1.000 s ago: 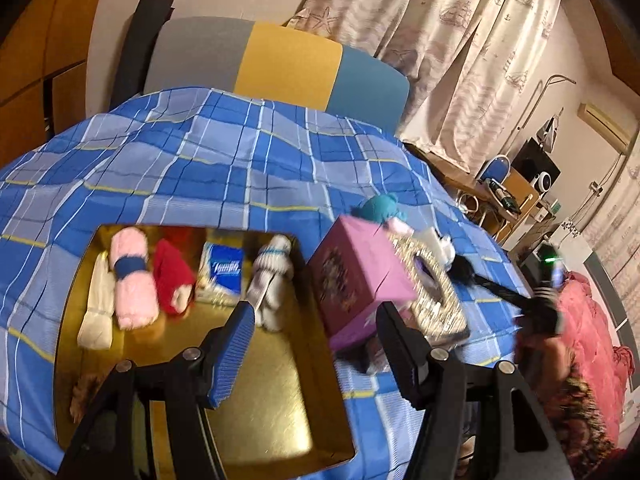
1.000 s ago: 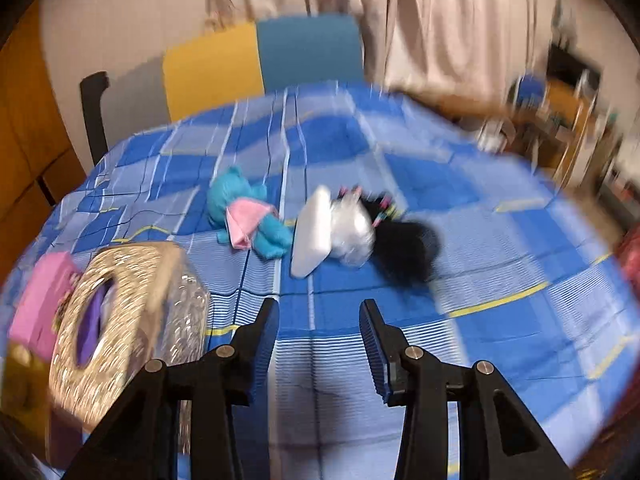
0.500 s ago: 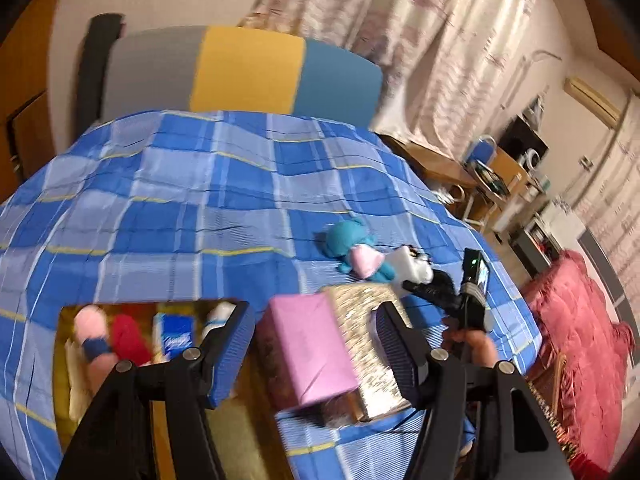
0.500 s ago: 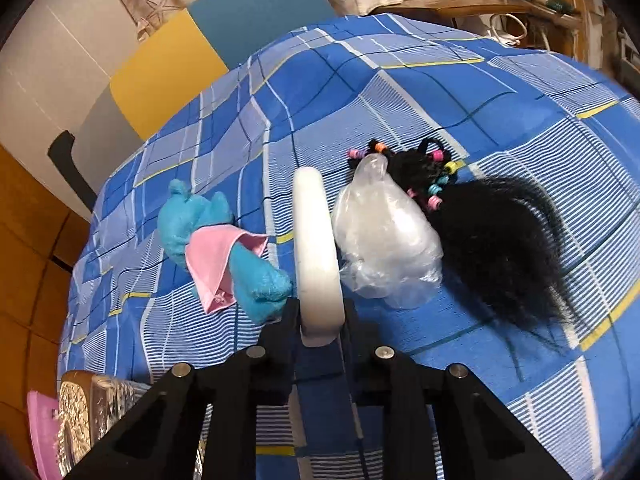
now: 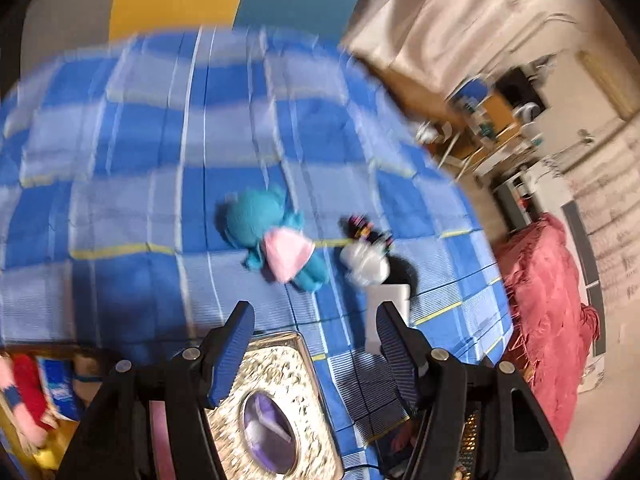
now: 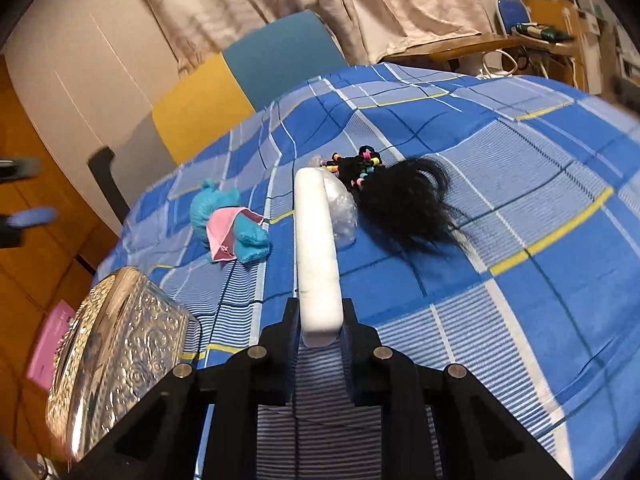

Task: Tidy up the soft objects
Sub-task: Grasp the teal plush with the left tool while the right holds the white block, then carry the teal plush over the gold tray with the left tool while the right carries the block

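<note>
Clenched jaws of the right gripper (image 6: 320,320) grasp one end of a long white foam pad (image 6: 316,248), which juts toward twelve o'clock over the blue plaid bedspread (image 6: 500,208). At ten o'clock lies a teal plush toy with pink cloth (image 6: 230,224); at one o'clock, a black wig with coloured beads (image 6: 404,200). Released and empty, the left gripper (image 5: 316,344) tilts steeply down above an ornate silver box (image 5: 276,408).

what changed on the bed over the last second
The right gripper came in from above the checked cover and shut its jaws on the white foam block, now lifted at the near end. The left gripper swung from the gold tray toward the teal plush, jaws open and empty. The teal plush, clear bag, black wig and silver box stayed put.
</note>
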The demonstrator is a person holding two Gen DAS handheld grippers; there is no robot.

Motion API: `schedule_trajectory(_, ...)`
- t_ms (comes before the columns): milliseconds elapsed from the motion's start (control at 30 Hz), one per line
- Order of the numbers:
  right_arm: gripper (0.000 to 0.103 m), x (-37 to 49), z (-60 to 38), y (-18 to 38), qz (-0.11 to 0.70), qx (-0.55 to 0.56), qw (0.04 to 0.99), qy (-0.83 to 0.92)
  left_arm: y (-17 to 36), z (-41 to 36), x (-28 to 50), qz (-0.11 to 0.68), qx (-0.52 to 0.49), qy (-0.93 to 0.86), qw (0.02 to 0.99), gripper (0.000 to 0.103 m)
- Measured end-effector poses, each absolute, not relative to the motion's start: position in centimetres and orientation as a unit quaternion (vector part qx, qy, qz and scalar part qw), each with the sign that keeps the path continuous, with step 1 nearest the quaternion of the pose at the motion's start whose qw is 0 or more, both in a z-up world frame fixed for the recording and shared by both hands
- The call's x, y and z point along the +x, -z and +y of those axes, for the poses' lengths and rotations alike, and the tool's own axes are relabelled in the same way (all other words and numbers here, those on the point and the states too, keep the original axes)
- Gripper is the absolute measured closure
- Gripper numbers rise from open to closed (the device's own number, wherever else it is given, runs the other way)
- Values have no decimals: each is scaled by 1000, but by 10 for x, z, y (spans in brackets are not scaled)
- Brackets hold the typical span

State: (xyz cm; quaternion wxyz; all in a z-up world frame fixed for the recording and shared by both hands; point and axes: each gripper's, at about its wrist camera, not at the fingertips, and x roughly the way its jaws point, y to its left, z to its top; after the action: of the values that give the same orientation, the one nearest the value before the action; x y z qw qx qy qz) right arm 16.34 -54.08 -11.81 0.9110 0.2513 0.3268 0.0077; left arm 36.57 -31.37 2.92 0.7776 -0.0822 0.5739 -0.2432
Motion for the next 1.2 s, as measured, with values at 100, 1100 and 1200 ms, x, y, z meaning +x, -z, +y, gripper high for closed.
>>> schedule_trajectory(100,84,156,-552,126,303,295,906,-27,1,-332,387,607,-91,217,760,39)
schedule_trajectory(1100,84,156,-570,151,282,367,885,-52,103,-381,446,625,-109,80,769,67)
schedule_trajectory(1200,84,155,-570,151,282,366,885,-51,81,-378,436,605,-107,106,782,67)
